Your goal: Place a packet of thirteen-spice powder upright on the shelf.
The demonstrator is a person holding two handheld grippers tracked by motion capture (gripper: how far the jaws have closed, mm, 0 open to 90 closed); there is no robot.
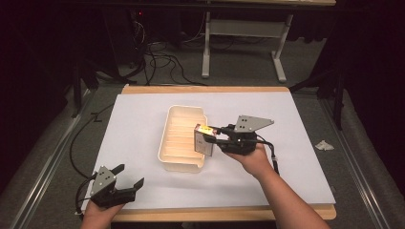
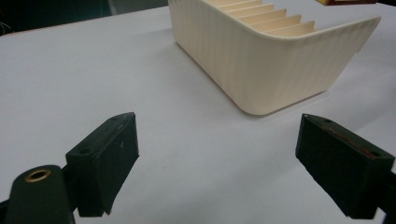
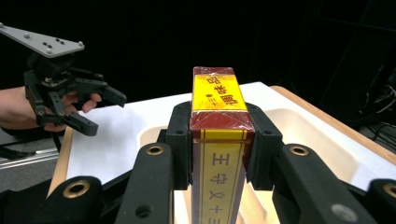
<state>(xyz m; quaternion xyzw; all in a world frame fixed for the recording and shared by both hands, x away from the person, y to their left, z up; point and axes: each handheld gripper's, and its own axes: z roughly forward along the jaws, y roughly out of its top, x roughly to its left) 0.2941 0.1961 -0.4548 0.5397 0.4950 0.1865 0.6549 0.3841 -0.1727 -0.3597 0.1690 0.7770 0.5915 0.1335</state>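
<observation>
Two grippers are at work here, and only one carries anything. The right gripper has its jaws clamped on the flat sides of a slim red-and-yellow cardboard box with printed characters, which stands on edge between the pads and juts out past the jaw tips. It hangs over the near right corner of the cream ribbed plastic tray with slotted dividers. My reading is that the step in hand is carrying the box to the tray; the next move calls for lining its thin edge up with one slot, lowering it, then letting the jaws part.

The left gripper rests low on the white table cover, jaws spread wide with nothing between them, the tray beyond their tips.

The right gripper view gives the box's lettering and the pads' bite; the high view gives its place above the tray. The left gripper view gives the tray's rounded outer wall.
</observation>
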